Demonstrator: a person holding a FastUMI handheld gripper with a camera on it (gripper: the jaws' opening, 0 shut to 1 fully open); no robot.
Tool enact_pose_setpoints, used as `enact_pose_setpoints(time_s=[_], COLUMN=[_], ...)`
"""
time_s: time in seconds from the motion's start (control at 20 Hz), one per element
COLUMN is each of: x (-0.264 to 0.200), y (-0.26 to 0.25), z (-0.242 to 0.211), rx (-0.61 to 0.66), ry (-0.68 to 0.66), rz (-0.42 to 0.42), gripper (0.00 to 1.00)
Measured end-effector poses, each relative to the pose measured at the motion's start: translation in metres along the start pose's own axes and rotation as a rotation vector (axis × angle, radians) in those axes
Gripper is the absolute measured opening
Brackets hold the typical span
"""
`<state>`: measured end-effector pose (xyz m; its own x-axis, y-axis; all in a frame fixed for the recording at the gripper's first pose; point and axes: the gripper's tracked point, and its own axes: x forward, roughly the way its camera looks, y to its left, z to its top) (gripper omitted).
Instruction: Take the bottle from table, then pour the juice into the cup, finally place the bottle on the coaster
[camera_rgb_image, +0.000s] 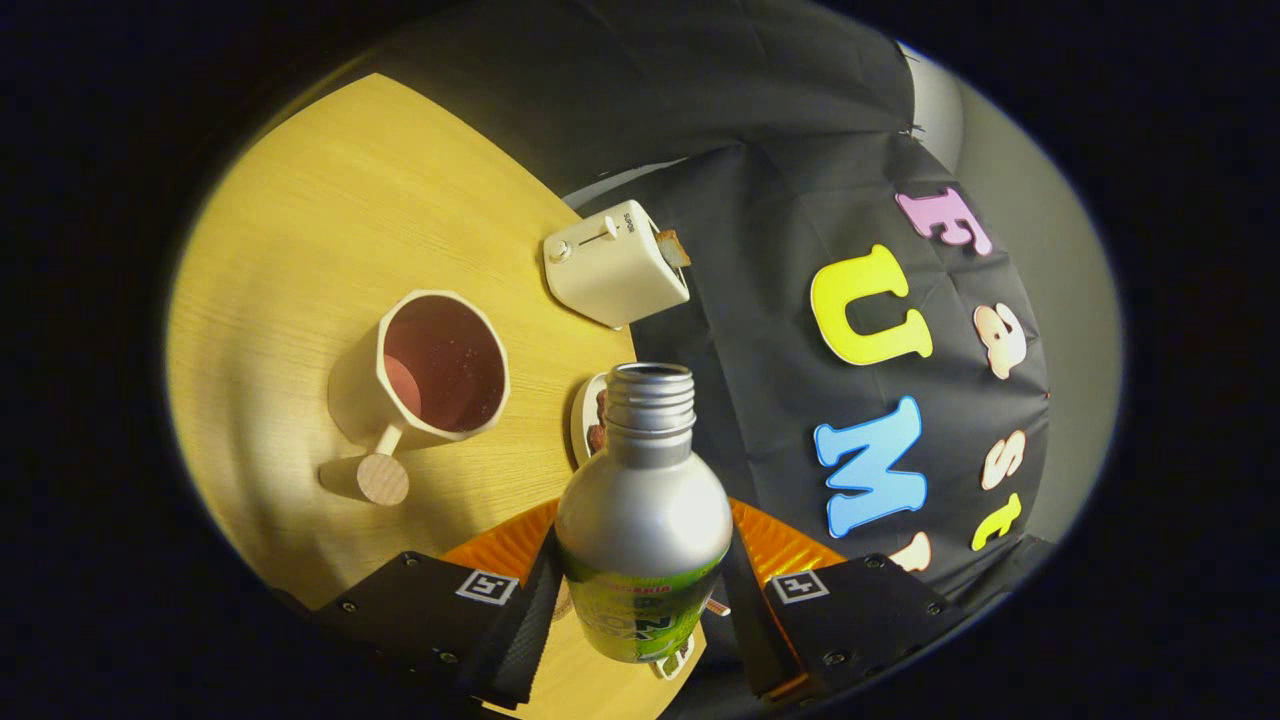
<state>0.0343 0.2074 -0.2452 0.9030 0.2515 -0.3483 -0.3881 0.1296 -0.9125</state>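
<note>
My gripper is shut on a silver metal bottle with a green label and an open threaded neck, held above the table and tilted. Both fingers press on its sides. Ahead and to the left of the bottle's mouth stands a cream cup with a dark reddish inside and a wooden knob handle pointing toward me. An orange ribbed coaster lies under and behind the bottle, partly hidden by it and by my fingers.
A cream toaster with a slice in its slot stands beyond the cup near the wall. A small white plate with brownish food sits just behind the bottle's neck. The wooden table stretches away to the left.
</note>
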Motion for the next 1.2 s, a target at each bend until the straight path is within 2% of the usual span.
enact_pose_setpoints(time_s=[0.65, 1.2], x=[0.012, 0.016], y=[-0.001, -0.011], z=[0.002, 0.009], rx=[-0.21, -0.346], ry=[0.025, 0.027], rz=[0.036, 0.02], gripper=[0.77, 0.77])
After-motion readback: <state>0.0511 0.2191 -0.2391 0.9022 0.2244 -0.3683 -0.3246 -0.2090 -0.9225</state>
